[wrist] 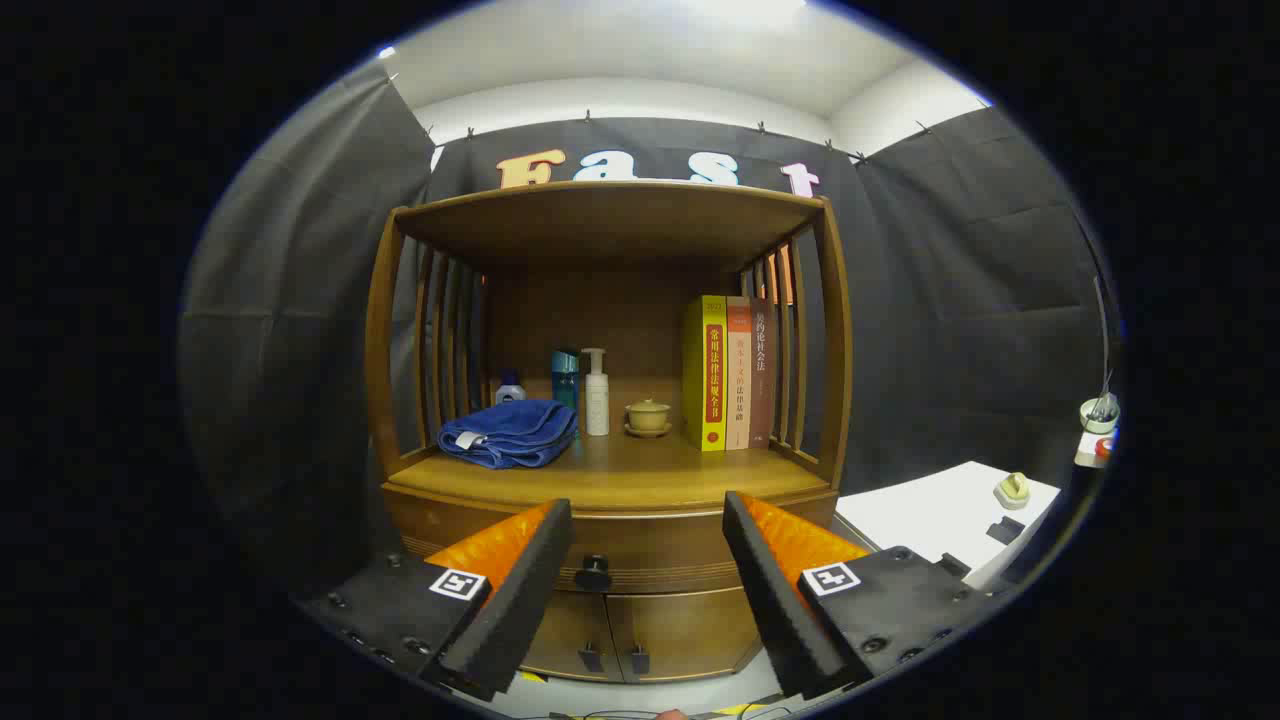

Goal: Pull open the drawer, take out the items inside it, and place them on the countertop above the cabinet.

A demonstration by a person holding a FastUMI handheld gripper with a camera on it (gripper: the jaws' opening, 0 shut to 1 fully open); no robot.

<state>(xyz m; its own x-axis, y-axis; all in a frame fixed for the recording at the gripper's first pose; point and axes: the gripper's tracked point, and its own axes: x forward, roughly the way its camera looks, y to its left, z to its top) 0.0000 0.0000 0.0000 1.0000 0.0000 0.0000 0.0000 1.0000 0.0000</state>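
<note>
The gripper (640, 570) has its fingers wide apart and holds nothing; it faces the cabinet (610, 400), and the drawer (650, 555) is closed, with its dark knob (592, 573) between the fingers, close to the left one. The items inside are hidden. I think the main risk is a bad grip: the knob is small and sits off the middle, so the fingers may close beside it or slip off when pulling. A skewed pull could also jam the drawer. On the countertop (610, 480) stand a blue towel (510, 432), bottles (595, 390), a small cup (648, 416) and books (728, 372), so free place is mostly at the front edge, and an item put down carelessly may knock the cup or a bottle. A white table (940, 515) stands to the right of the cabinet
</note>
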